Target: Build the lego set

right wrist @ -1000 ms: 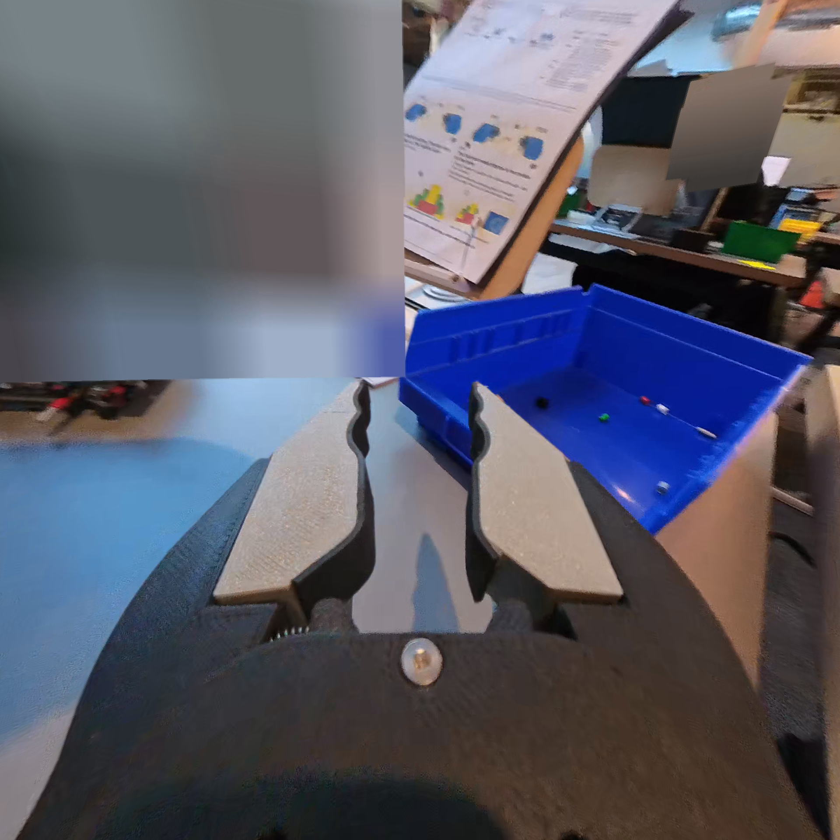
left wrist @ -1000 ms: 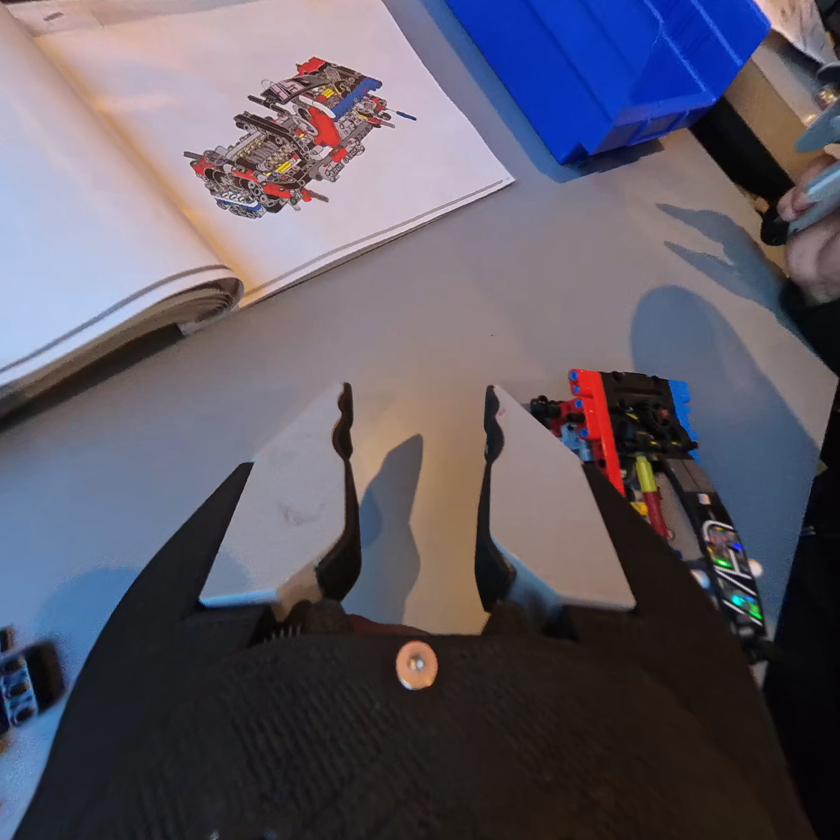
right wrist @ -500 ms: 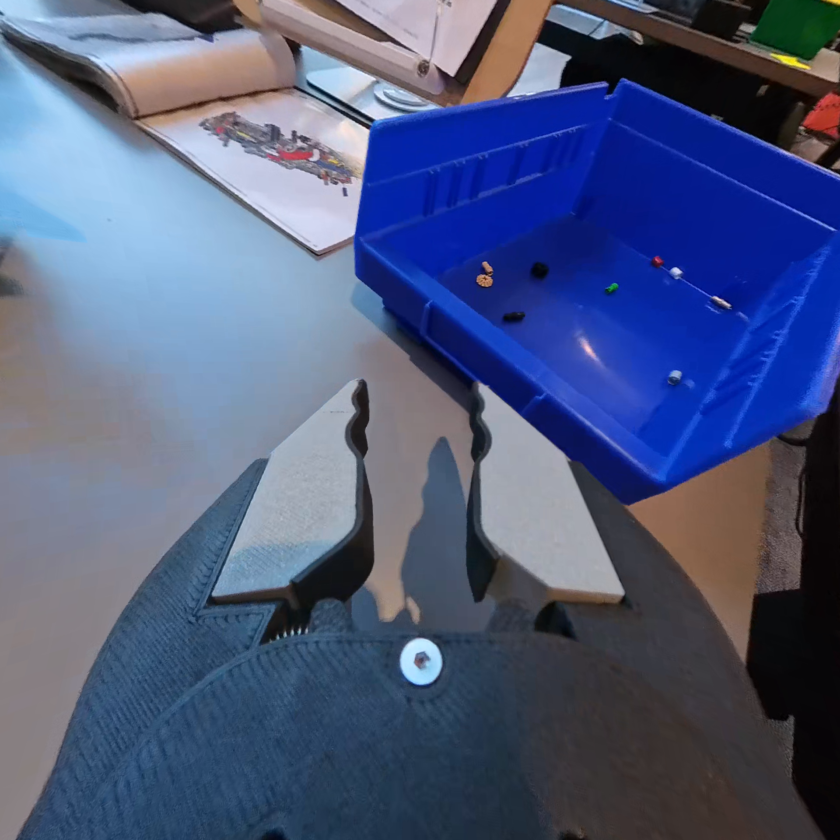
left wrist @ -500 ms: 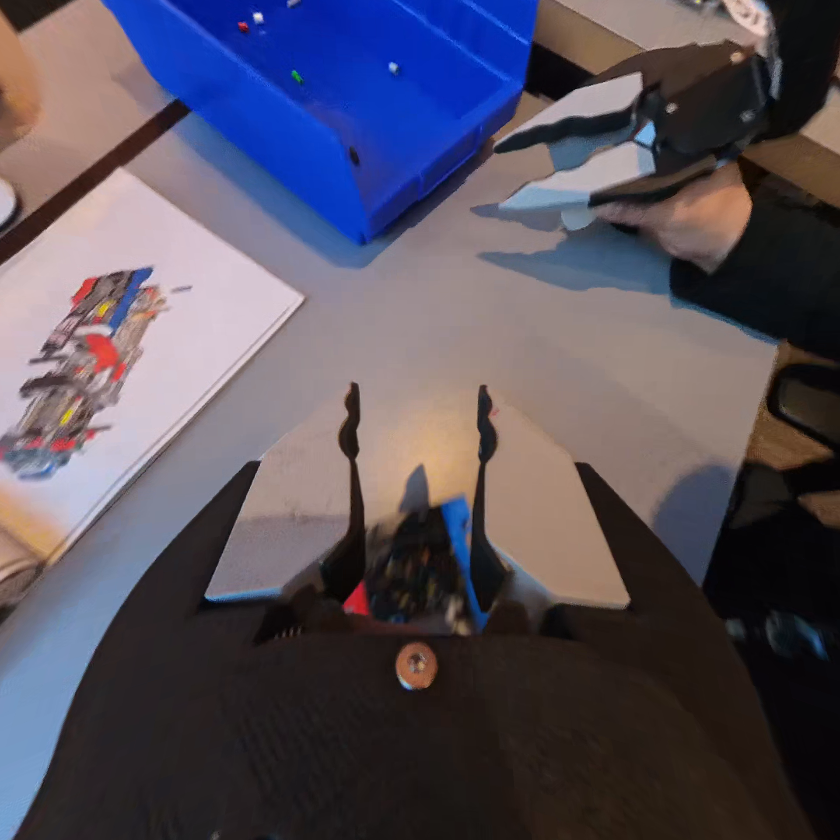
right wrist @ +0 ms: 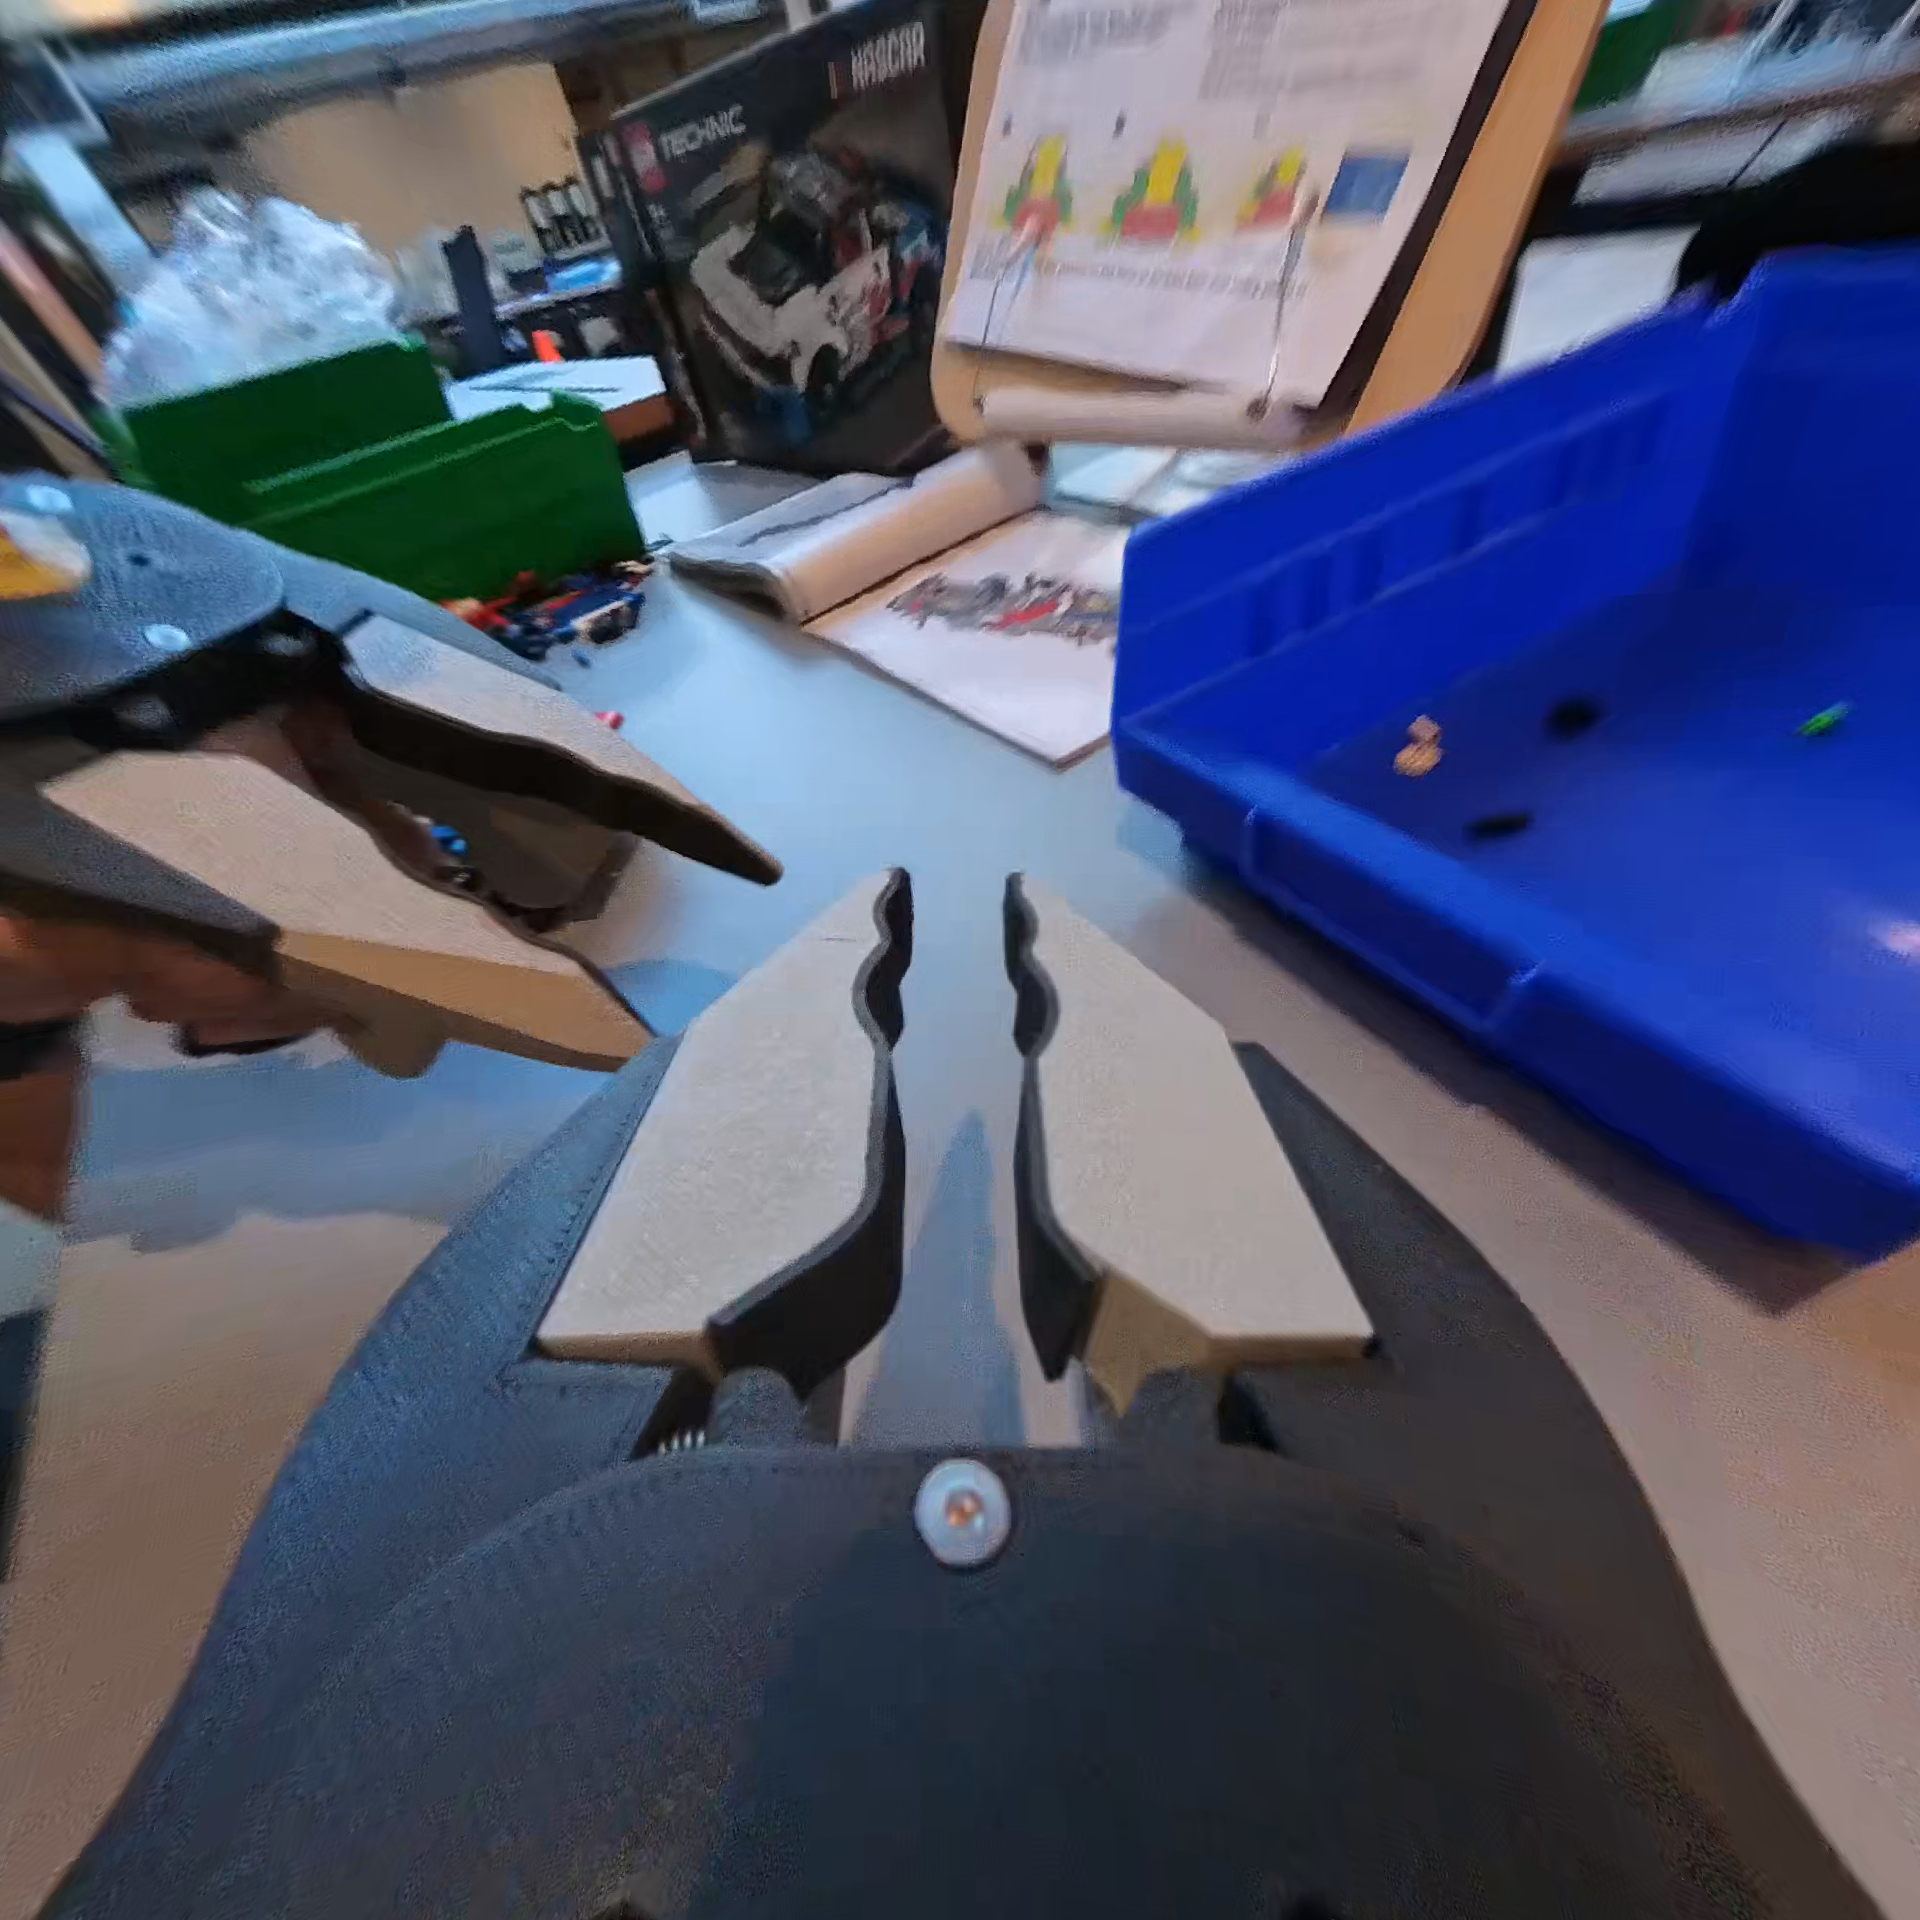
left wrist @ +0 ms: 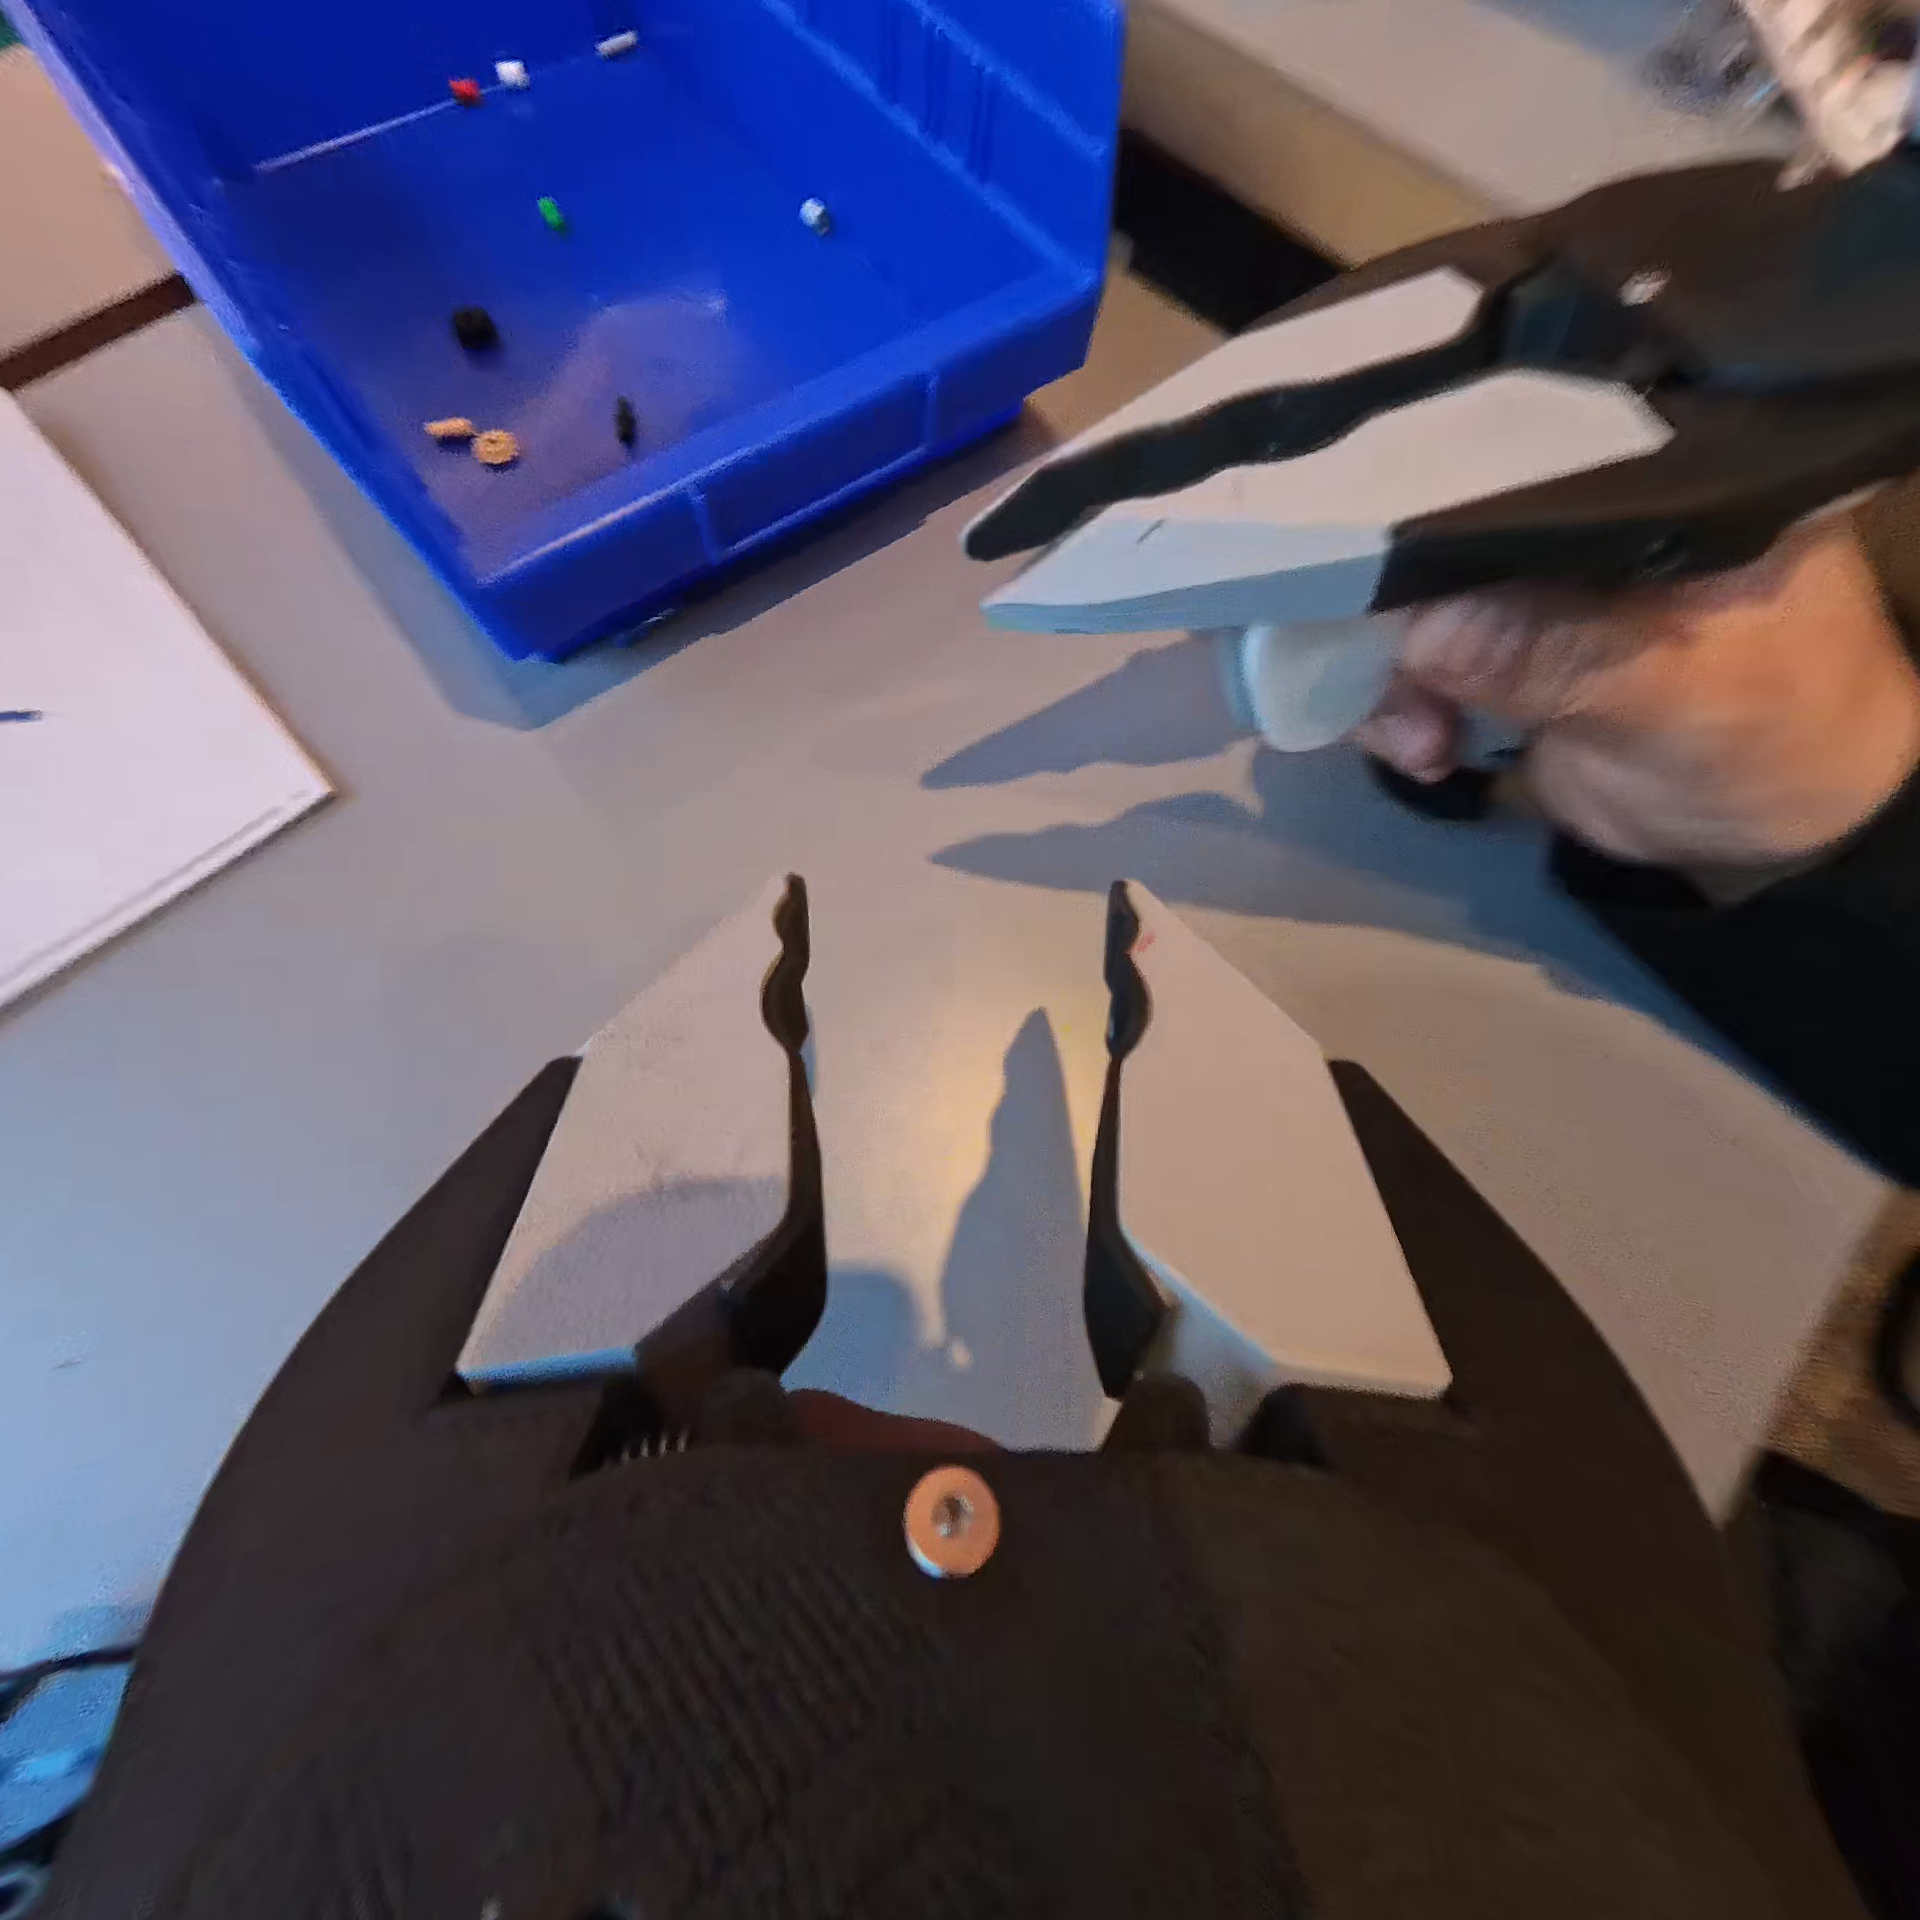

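My left gripper is open and empty above the bare grey table. It also shows in the right wrist view, to the left of my right gripper. The right gripper is empty, its jaws a narrow gap apart. It also shows in the left wrist view, held in a hand. A blue bin holds several small loose parts: a green one, a black one and a tan gear. A dark piece with a blue spot shows behind the left fingers.
The open instruction booklet lies left of the blue bin. Loose Lego pieces lie before a green bin. A Lego box and a wooden stand with a printed sheet are at the back. There is about 6 centimetres between the tips of the two grippers.
The left gripper swung right, off the booklet and over the Lego model, which has left its view. The right gripper came close to the left one, and its jaws narrowed.
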### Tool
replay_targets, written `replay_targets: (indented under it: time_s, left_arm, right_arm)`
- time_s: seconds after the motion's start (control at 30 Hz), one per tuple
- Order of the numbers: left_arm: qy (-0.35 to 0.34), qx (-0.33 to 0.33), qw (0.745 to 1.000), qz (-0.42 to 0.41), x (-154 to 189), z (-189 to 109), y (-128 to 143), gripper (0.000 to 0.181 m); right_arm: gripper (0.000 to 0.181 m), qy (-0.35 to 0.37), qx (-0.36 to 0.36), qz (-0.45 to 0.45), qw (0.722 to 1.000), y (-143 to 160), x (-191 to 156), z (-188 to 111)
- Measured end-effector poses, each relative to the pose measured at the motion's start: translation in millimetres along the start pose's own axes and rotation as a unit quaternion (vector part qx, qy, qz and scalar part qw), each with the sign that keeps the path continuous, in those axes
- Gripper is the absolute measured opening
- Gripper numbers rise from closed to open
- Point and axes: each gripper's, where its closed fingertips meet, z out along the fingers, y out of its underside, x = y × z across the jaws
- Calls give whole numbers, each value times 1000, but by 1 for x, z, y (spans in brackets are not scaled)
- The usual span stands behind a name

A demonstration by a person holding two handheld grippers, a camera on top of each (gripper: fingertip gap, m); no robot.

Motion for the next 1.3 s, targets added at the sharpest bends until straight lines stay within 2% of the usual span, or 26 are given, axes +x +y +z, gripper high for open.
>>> replay_targets:
  time_s: [0.1, 0.17, 0.23, 0.3, 0.37, 0.57, 0.67, 0.83, 1.07, 1.23, 1.3]
  left_arm:
    - [-54, -39, 995, 68, -22, 17, 5, 52]
    - [-106, -55, 991, 64, -41, 34, 6, 51]
    - [-128, -47, 991, -12, -52, 50, 5, 54]
    - [-112, -38, 988, -98, -52, 64, 2, 64]
    - [-103, -30, 984, -140, -55, 76, -2, 64]
    - [-113, -26, 981, -153, -78, 108, -7, 55]
    - [-114, 0, 973, -203, -82, 114, -16, 52]
    - [-161, 20, 951, -264, -87, 119, -22, 47]
    - [-217, 1, 943, -254, -89, 125, -22, 34]
    - [-201, 14, 934, -296, -96, 124, -20, 9]
    - [-179, 23, 931, -317, -97, 125, -21, 7]
  right_arm:
    - [48, 4, -16, 59, 998, 6, 10, 2]
    - [51, 58, -18, 49, 997, 7, 29, -4]
    - [57, 113, -15, 23, 993, 5, 45, -13]
    - [60, 148, -19, 13, 989, 6, 57, -19]
    - [62, 162, -30, 23, 986, 11, 63, -19]
    - [60, 170, -13, 16, 985, 3, 64, -22]
    - [59, 170, 12, 21, 985, -7, 63, -28]
    - [57, 163, 67, 35, 984, -27, 62, -39]
    - [56, 133, 87, 41, 986, -35, 49, -40]
    - [55, 125, 98, 44, 986, -38, 46, -42]
    - [54, 123, 102, 47, 986, -40, 47, -43]
